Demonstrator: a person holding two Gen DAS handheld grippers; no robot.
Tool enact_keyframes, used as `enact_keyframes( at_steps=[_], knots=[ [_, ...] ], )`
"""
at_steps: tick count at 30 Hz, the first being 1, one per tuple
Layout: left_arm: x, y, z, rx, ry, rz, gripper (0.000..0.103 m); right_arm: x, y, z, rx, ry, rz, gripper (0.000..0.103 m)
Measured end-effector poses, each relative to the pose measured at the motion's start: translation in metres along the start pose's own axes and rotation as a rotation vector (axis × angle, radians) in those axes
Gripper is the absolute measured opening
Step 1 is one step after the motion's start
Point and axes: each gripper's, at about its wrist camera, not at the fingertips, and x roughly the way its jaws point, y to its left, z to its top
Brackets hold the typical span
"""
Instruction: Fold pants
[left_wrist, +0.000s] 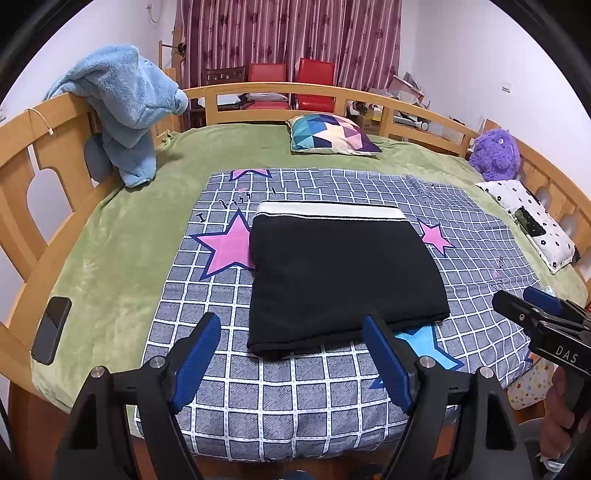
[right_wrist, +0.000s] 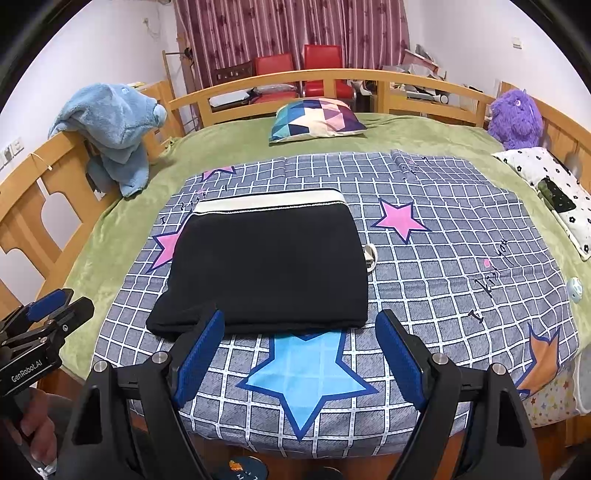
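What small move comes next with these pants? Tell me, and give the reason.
Probably draw both grippers back and stop. The black pants already lie as a compact folded rectangle, waistband at the far edge, on the checked sheet. The left gripper and right gripper are open and hold nothing.

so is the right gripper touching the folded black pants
Apart. The right wrist view shows the right gripper open over bare checked sheet, its pads short of the pants.

You face a wooden-railed bed (left_wrist: 280, 88) under a green blanket (left_wrist: 110, 240). Behind it, maroon curtains (left_wrist: 288, 33) hang between white walls (left_wrist: 461, 48), with two red chairs (left_wrist: 291, 79) in front.
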Motion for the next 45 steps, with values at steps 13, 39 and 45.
enact_keyframes(
  at_steps=[13,39,45],
  knots=[
    [0.0003,-0.0015,-0.0007,0.001,0.000,-0.002,0.079,0.0023,0.0003,-0.0023,-0.001,0.008,-0.003,0.083],
    [0.0017,-0.0015,-0.0025,0.002,-0.001,-0.006,0.079,0.0037,-0.0022,-0.0007,0.020,0.026,-0.001,0.083],
    [0.0020,-0.0016,-0.0030,0.002,-0.001,-0.005,0.079,0.0042,-0.0016,-0.0007,0.019,0.028,-0.001,0.083]
  ],
)
